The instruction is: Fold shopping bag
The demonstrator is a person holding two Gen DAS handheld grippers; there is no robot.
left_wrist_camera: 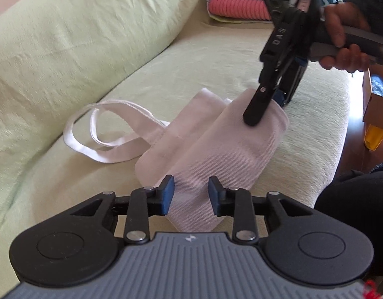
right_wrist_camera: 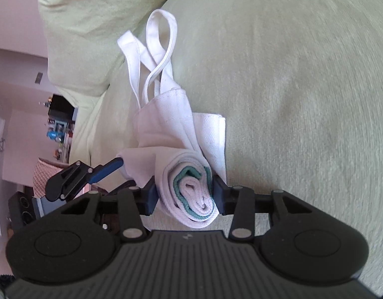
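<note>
A white fabric shopping bag (left_wrist_camera: 216, 144) is rolled into a long bundle over the green sofa seat (left_wrist_camera: 191, 62). Its two handles (left_wrist_camera: 99, 129) trail off to the left. My left gripper (left_wrist_camera: 191, 191) straddles the near end of the roll, and fabric fills the gap between its blue pads. My right gripper (left_wrist_camera: 267, 112) clamps the far end, one finger on top and one beneath. In the right wrist view my right gripper (right_wrist_camera: 185, 194) is shut on the spiral end of the bag (right_wrist_camera: 166, 124), where a teal layer (right_wrist_camera: 189, 174) shows. My left gripper (right_wrist_camera: 119, 169) is at the other end.
The sofa's back cushion (left_wrist_camera: 79, 37) rises on the left. Folded pink and teal clothes (left_wrist_camera: 236, 7) are stacked at the far end of the seat. A cardboard box (left_wrist_camera: 376, 92) sits off the sofa's right edge, above a yellow object. A person's hand (left_wrist_camera: 341, 35) holds the right gripper.
</note>
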